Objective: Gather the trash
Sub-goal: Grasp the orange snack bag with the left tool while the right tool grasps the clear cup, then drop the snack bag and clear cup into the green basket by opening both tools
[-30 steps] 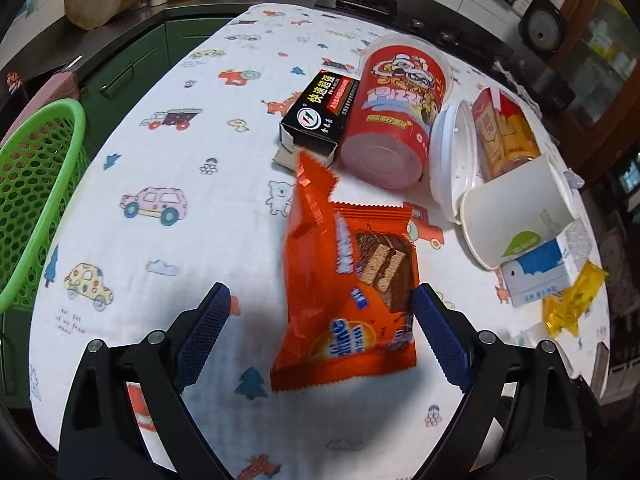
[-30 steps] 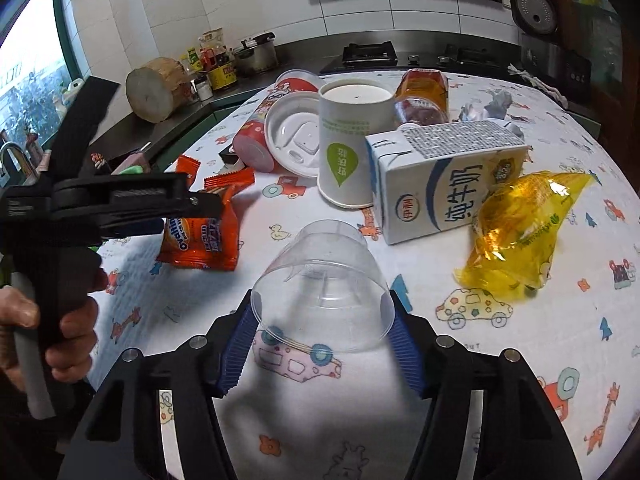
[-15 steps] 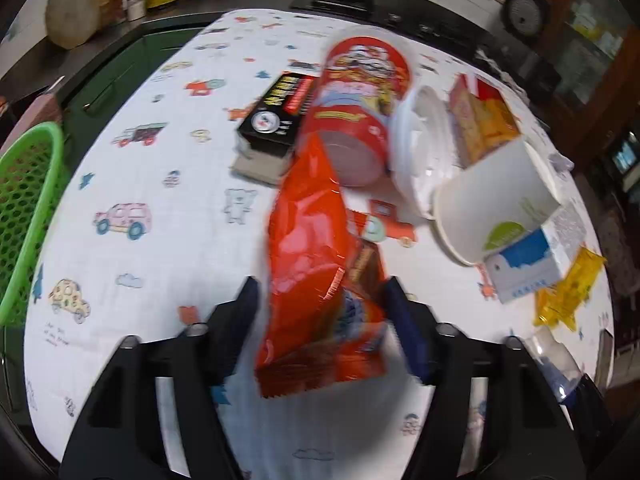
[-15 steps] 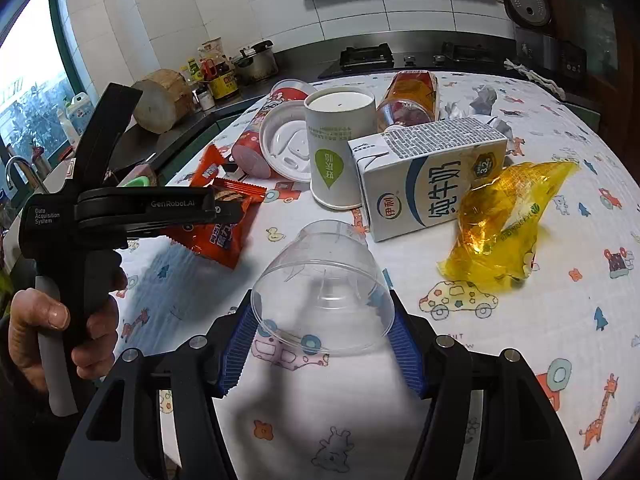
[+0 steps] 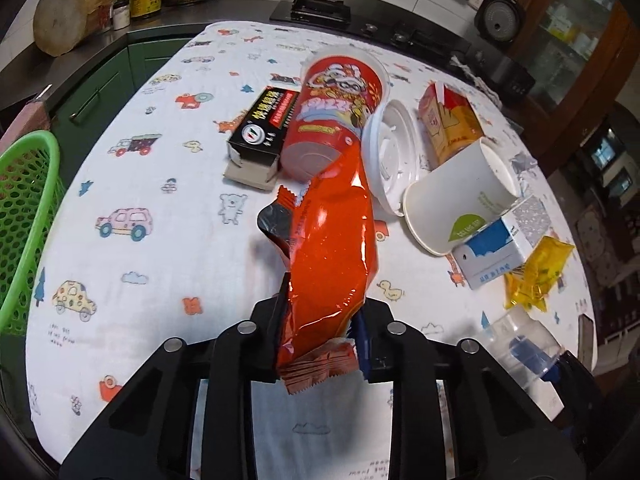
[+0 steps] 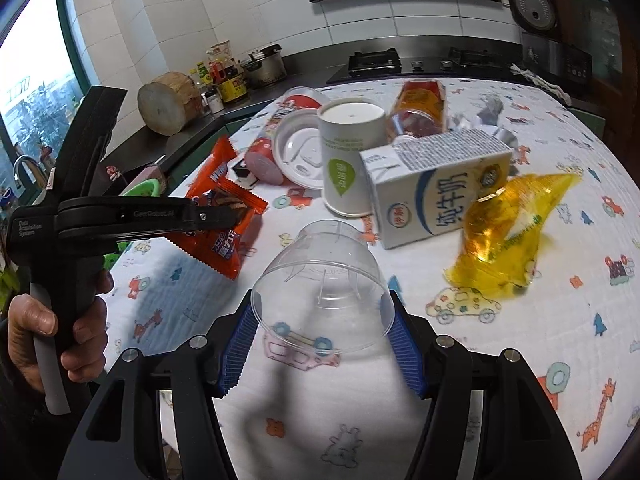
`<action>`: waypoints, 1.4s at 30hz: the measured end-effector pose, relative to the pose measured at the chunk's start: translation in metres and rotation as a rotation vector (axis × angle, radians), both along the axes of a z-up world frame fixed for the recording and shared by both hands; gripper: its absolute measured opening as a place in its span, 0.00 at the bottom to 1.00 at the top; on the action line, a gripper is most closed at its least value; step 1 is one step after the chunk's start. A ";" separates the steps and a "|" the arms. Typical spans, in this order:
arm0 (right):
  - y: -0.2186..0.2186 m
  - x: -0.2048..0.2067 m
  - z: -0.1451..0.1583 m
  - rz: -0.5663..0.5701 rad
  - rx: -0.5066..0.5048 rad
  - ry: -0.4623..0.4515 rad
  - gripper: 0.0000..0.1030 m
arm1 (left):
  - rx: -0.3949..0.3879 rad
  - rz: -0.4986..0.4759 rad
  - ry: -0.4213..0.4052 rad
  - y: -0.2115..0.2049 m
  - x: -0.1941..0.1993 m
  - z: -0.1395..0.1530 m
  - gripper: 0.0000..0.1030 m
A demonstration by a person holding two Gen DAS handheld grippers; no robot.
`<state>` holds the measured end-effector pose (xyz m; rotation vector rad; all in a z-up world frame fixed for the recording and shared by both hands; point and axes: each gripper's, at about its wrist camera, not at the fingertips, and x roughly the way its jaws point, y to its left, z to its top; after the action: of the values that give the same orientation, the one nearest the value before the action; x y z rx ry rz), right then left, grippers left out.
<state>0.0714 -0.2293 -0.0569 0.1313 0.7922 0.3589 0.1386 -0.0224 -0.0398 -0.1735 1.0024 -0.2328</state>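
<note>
A: Where does the trash pickup stand?

B: Early on. The left gripper [image 5: 320, 344] has just been closing, and its jaws now pinch the orange snack wrapper [image 5: 332, 264], which is crumpled between them and seems lifted off the tabletop [image 5: 160, 264].

A: And the other one?

B: The right gripper [image 6: 322, 344] clamps a clear plastic cup [image 6: 320, 276] by its rim, mouth toward the camera, held over the cloth.

A: So 2 pieces in hand. What's left?

B: Most of it. The red snack tub [image 5: 336, 108] lies on its side beside a black box [image 5: 260, 128], with a white lid [image 5: 390, 160], a paper cup [image 5: 460, 200], a milk carton [image 5: 492, 252], a yellow bag [image 5: 536, 272] and an orange carton [image 5: 448, 120] bunched at the right.

A: Anything dropped off yet?

B: I can't tell. The green basket [image 5: 24, 216] sits at the far left edge, and its inside isn't visible. My guess is both pieces go there next.
</note>
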 end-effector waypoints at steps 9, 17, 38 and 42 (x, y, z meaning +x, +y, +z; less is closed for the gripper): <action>0.037 0.010 0.013 0.105 -0.027 -0.007 0.59 | -0.067 0.035 -0.037 0.043 -0.014 0.016 0.21; 0.099 0.025 0.030 0.260 -0.039 -0.020 0.59 | -0.086 0.192 -0.128 0.132 -0.036 0.050 0.21; 0.273 0.074 0.034 0.539 -0.092 -0.005 0.59 | 0.087 0.550 0.003 0.327 -0.010 0.004 0.24; 0.302 0.083 0.030 0.574 -0.102 0.008 0.59 | 0.074 0.569 0.027 0.340 -0.006 -0.009 0.25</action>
<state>0.1544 0.0723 -0.0271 -0.1967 0.8472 0.8578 0.1328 0.3180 -0.0491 -0.3853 0.9483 0.3261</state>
